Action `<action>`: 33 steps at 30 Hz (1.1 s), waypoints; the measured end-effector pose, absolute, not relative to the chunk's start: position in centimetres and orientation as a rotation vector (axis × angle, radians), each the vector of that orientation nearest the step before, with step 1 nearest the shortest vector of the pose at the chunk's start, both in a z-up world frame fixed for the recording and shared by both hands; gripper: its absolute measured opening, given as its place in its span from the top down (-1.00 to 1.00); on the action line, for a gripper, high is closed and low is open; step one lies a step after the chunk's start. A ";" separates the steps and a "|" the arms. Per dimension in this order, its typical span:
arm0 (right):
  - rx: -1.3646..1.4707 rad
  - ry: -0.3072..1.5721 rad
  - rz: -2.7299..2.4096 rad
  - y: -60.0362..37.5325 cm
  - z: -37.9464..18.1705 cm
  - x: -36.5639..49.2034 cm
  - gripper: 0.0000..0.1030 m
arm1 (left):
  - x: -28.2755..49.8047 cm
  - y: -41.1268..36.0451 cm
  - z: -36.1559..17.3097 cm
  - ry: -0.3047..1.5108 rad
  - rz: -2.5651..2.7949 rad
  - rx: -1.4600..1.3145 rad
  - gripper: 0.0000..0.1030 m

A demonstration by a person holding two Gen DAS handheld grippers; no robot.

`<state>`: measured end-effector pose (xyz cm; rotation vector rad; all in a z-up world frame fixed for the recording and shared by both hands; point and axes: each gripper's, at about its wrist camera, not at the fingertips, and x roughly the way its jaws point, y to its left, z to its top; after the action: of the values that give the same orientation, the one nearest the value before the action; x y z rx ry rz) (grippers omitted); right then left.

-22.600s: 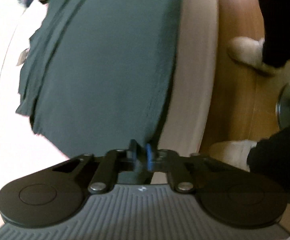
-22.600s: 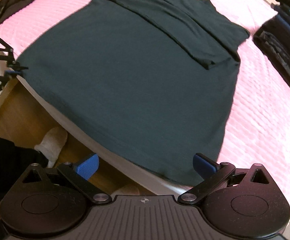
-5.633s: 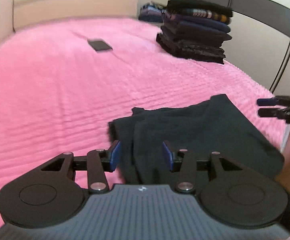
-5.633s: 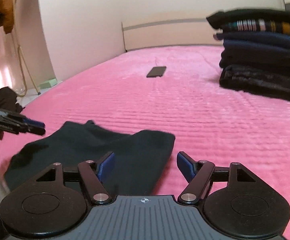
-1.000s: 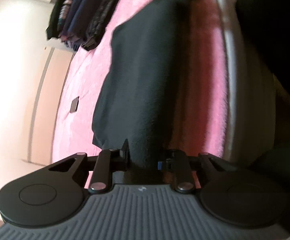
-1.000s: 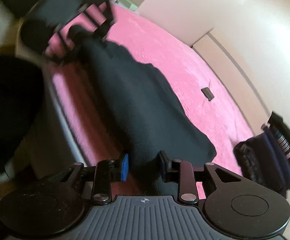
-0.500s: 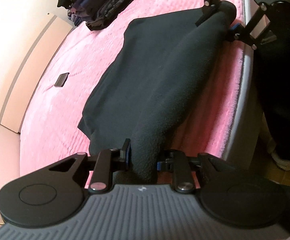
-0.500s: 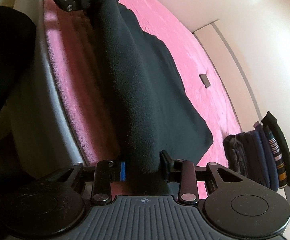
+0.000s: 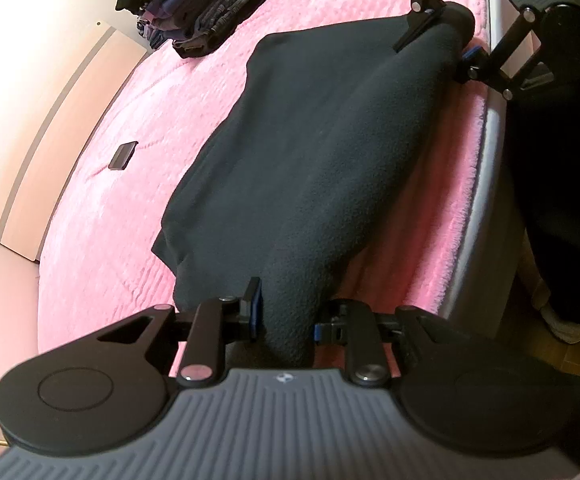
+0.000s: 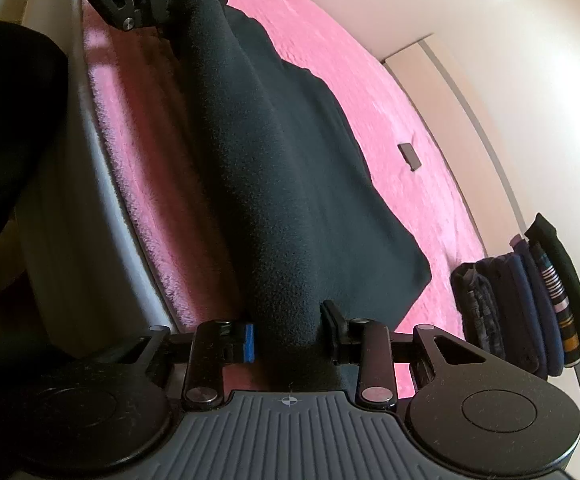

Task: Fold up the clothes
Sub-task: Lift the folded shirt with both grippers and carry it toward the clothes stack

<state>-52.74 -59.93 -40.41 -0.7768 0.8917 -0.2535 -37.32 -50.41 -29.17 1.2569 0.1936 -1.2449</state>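
Lifted since before, the near edge of the dark top (image 9: 313, 152) hangs between 2 grippers, left gripper (image 9: 286, 316) and right gripper (image 10: 288, 338), both pinching it, ready to fold over

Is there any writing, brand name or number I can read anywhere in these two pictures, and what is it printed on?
No readable words or numbers in either view.
Left gripper body: a small round emblem, no letters legible.
Right gripper body: a small crosshair mark only.
Stack of folded clothes: stripes, no text.
Small dark flat object on the pink bedspread: blank from here.
Dark garment that both grippers clamp: no label showing.
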 end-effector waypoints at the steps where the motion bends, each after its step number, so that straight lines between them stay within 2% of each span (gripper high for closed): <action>1: -0.774 0.891 -0.253 -60.0 -40.4 -52.7 0.35 | -37.4 -50.4 -29.2 0.193 -1.245 1.258 0.61; 9: -0.751 0.884 -0.247 -60.3 -39.8 -53.0 0.36 | -37.5 -50.1 -29.5 0.186 -1.247 1.265 0.61; 16: -0.734 0.819 -0.213 -61.4 -38.3 -54.0 0.61 | -37.1 -49.9 -29.2 0.166 -1.280 1.257 0.62; 23: -0.691 0.813 -0.129 -62.7 -35.6 -54.0 0.66 | -35.6 -49.7 -27.8 0.173 -1.392 1.237 0.67; 28: -0.616 0.889 -0.105 -64.4 -29.1 -51.9 0.68 | -33.6 -51.4 -23.7 0.273 -1.473 1.218 0.68; 33: -0.569 0.994 -0.078 -65.5 -19.1 -49.8 0.69 | -31.6 -53.6 -15.1 0.365 -1.530 1.202 0.68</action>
<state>-49.78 -65.55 -19.10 -0.5687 0.9941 -0.0780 -31.58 -53.57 -15.13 1.2023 0.3646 -1.5296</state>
